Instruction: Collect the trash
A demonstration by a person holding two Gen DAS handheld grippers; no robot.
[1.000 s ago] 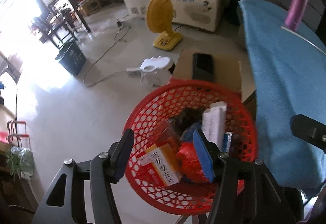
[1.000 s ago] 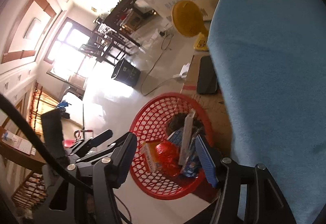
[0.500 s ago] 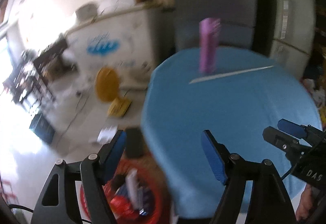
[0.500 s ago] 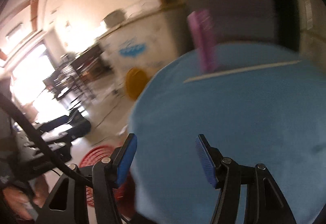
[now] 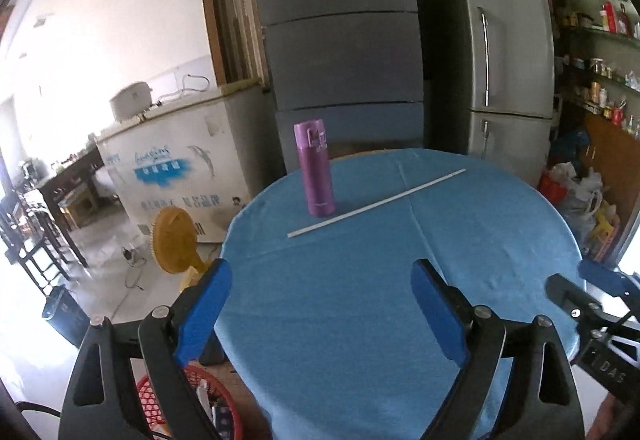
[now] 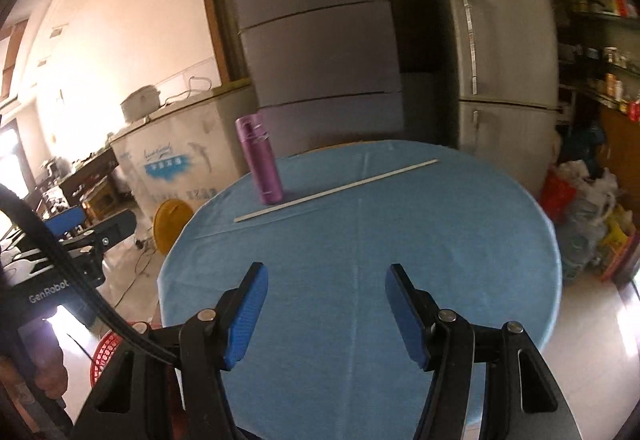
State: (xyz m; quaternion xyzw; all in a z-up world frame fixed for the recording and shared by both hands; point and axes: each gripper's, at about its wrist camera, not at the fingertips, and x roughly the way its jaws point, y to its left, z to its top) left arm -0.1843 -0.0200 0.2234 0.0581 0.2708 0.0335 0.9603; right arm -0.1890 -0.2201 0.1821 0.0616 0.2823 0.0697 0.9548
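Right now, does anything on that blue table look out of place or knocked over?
Nothing is knocked over. The purple flask stands upright. The only odd thing is a long white stick lying slantwise across the blue tablecloth beside it.

The right gripper (image 6: 326, 310) hangs over the near part of a round table under a blue cloth (image 6: 460, 240), its blue-padded jaws apart with nothing between them. Far across the cloth a purple flask (image 6: 262, 163) stands upright, and a long white strip (image 6: 336, 191) lies just in front of it, perhaps touching its base. At the left edge the left gripper (image 6: 76, 224) shows, and below it part of a red mesh basket (image 6: 105, 354) on the floor.
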